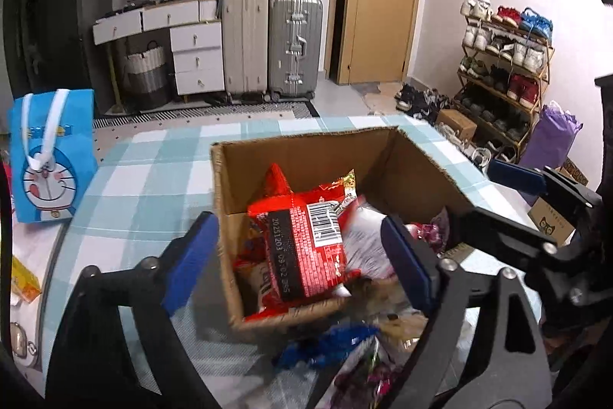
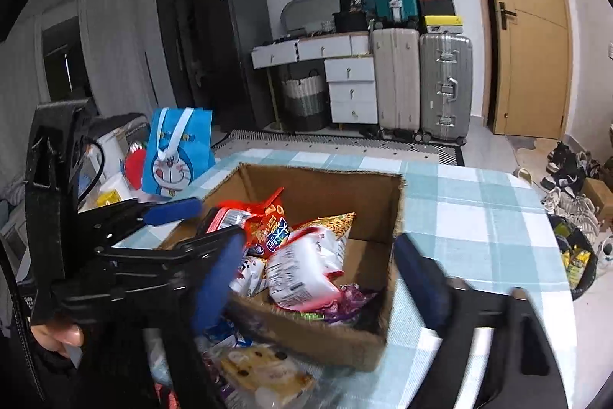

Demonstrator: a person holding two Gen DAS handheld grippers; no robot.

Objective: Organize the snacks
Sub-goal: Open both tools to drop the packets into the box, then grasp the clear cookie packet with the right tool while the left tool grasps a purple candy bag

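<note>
A blurry pile of loose snack packets (image 1: 345, 347) lay closest, maybe touching the brown cardboard box (image 1: 306, 156). The left gripper (image 1: 295, 255) was spread wide, holding nothing, over the red snack bag (image 1: 302, 248) inside. The right gripper (image 2: 322, 275) gaped too. The blue checked tablecloth (image 2: 471, 202) beyond was bare.

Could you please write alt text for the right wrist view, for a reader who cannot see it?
An open cardboard box of snack packets, a white packet uppermost, sits on a checked tablecloth. The open right gripper frames it; the left gripper reaches in from the left.
</note>
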